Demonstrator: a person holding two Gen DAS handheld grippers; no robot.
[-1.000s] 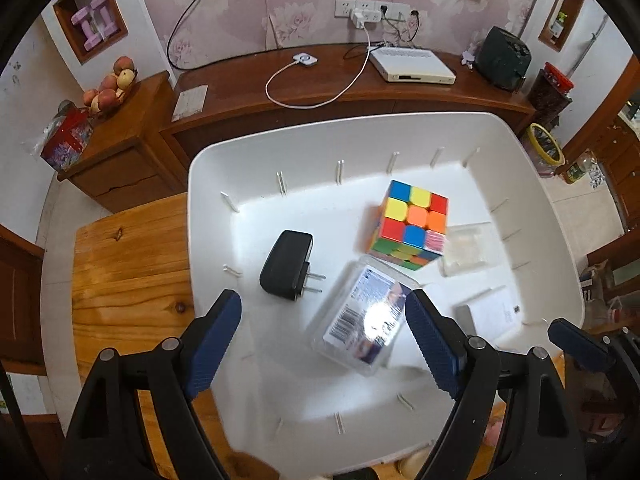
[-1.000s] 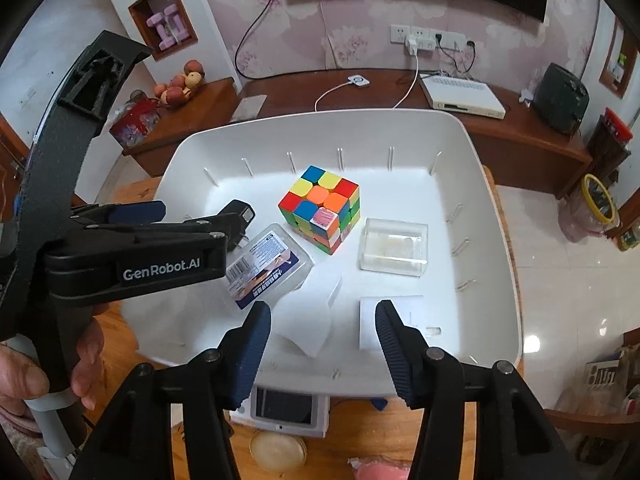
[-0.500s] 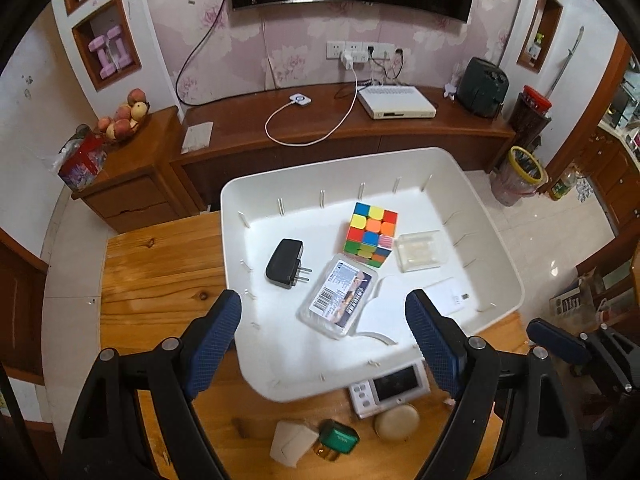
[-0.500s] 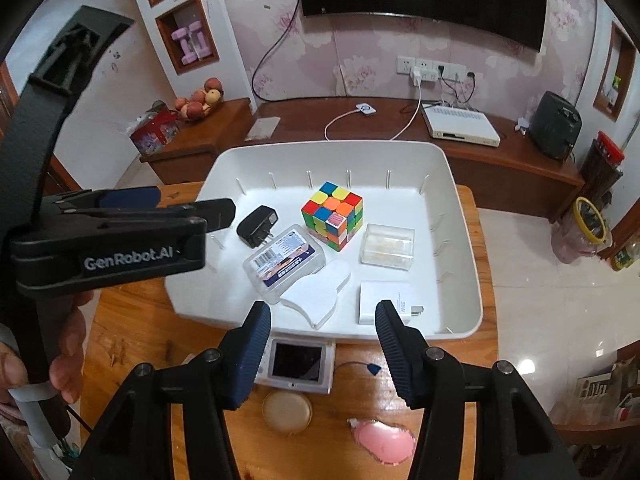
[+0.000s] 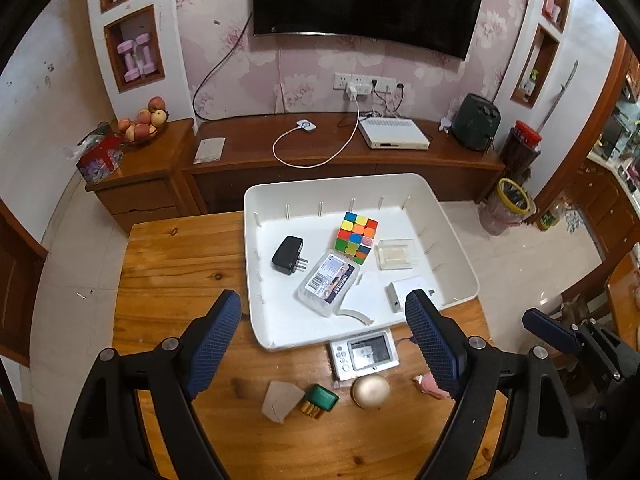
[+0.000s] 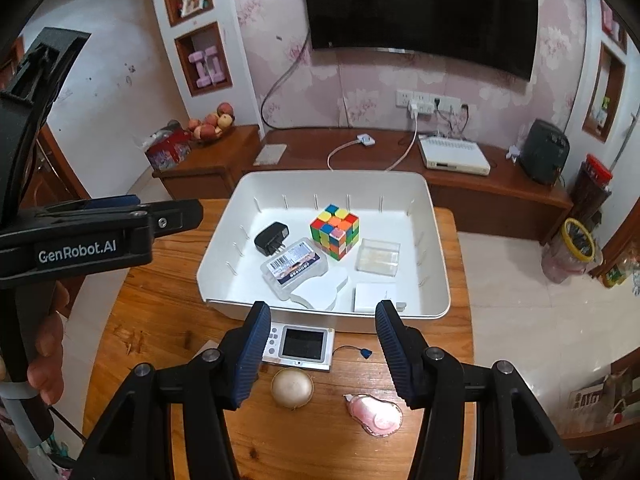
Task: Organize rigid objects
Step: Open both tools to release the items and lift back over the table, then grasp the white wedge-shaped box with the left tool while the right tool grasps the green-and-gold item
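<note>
Since a second ago: both your grippers have drawn back and up from the white bin point(image 5: 456, 232), so the whole wooden table point(image 5: 168, 256) now shows in both wrist views.
Left gripper point(image 5: 324, 344): jaws wide apart, nothing between them, held above the table's near edge.
Right gripper point(image 6: 318, 348): likewise spread wide and carrying nothing.
Already binned: puzzle cube point(image 5: 357, 237), black plug adapter point(image 5: 288, 255), labelled clear case point(image 5: 328, 283), clear box point(image 5: 395, 254), white charger point(image 5: 408, 294).
Outside the bin: digital camera point(image 6: 298, 346) just beside the bin's near wall; gold round compact point(image 6: 292, 388), pink shell-shaped dish point(image 6: 376, 414), green case point(image 5: 322, 398) and a tan card point(image 5: 280, 400) nearer you.
Key relation: the camera lies straight ahead of your right gripper, almost framed by its fingers, long axis running left to right across them. Your right hand looks nearer, and closing across the camera's short side seems the likely fit.
</note>
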